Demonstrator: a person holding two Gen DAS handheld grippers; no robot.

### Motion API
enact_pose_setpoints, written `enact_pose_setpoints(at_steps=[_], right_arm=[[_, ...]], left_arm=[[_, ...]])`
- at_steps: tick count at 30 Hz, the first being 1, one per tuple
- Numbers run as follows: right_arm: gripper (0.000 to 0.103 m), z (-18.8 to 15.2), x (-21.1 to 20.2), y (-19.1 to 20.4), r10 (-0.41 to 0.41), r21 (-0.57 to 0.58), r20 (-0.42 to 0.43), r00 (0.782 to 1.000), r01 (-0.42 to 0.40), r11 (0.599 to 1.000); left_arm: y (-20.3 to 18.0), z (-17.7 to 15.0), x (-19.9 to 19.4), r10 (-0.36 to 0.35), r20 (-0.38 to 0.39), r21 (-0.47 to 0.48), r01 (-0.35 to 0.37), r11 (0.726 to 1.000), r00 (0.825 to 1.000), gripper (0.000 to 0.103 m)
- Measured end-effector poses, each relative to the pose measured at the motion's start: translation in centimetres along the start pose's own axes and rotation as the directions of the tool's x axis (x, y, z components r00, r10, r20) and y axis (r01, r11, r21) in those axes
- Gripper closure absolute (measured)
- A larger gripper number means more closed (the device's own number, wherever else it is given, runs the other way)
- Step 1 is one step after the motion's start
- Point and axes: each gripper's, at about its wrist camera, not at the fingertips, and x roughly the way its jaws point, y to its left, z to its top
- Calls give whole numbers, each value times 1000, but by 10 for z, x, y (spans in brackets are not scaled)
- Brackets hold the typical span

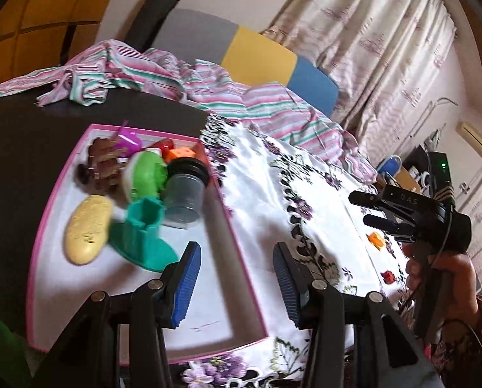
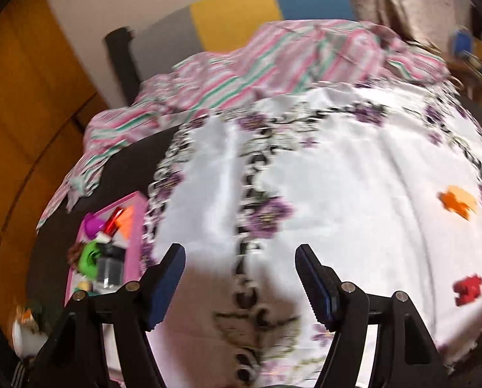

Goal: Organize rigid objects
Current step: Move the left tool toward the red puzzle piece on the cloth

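Note:
A pink-rimmed box [image 1: 57, 187] on the dark table holds several toys: a yellow oval [image 1: 87, 228], a teal piece [image 1: 142, 234], a green piece [image 1: 145, 177], a dark jar [image 1: 184, 194], brown, purple and orange pieces. My left gripper [image 1: 236, 278] is open and empty over the box's right wall. An orange piece [image 1: 376, 240] and a red piece [image 1: 388, 276] lie on the floral cloth [image 1: 267, 187]. My right gripper [image 1: 375, 208] is open above the cloth; in its own view it [image 2: 241, 283] is open and empty, with the orange piece [image 2: 457, 205] and the red piece [image 2: 467, 287] to its right.
A striped cloth [image 1: 267, 106] is bunched at the back, before a grey, yellow and blue chair back [image 1: 257, 55]. Curtains [image 1: 386, 48] hang at the right. The box also shows at the left of the right wrist view [image 2: 134, 226]. A white cup [image 2: 24, 336] stands at lower left.

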Motion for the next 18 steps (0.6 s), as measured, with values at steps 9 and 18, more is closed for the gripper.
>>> enact_pose_setpoints(at_steps=[9, 18], right_arm=[[32, 2, -7, -46, -95, 58, 18, 995, 93, 994], [29, 8, -16, -82, -103, 139, 42, 994, 96, 986]], left_arm=[[-41, 4, 18, -47, -46, 80, 50, 996, 998, 56], [-102, 14, 69, -97, -150, 183, 124, 975, 984, 56]])
